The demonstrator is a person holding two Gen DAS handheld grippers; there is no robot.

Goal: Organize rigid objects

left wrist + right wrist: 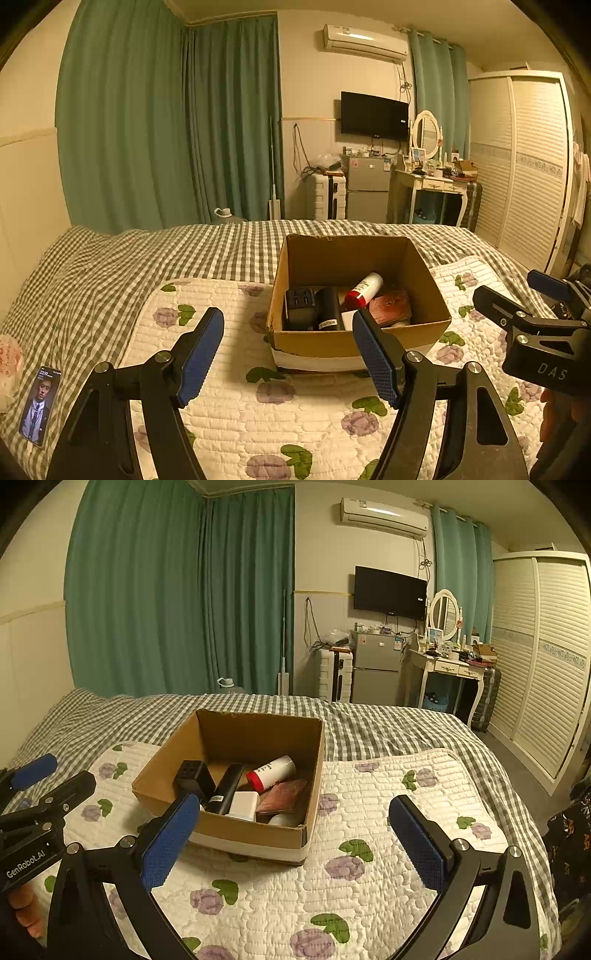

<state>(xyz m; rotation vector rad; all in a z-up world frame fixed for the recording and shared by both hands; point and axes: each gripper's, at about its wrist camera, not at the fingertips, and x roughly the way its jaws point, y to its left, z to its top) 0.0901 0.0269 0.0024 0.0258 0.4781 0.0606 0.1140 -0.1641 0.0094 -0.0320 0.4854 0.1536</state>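
Note:
An open cardboard box [428, 280] [162, 768] sits on a flowered quilt on the bed. Inside lie a white bottle with a red cap [364, 290] [271, 773], a black adapter [300, 304] [194, 777], a black cylinder [328, 310] [227, 786], a white block [243, 805] and a reddish flat item [391, 306] [282, 795]. My left gripper [288, 354] is open and empty, in front of the box. My right gripper [295, 834] is open and empty, also in front of the box; it shows at the right of the left wrist view [517, 295].
A phone [40, 404] with a lit portrait screen lies on the checked bedspread [110, 258] at the left. Beyond the bed stand green curtains, a small fridge [375, 668], a suitcase, a dressing table [450, 668] and a wardrobe [543, 646].

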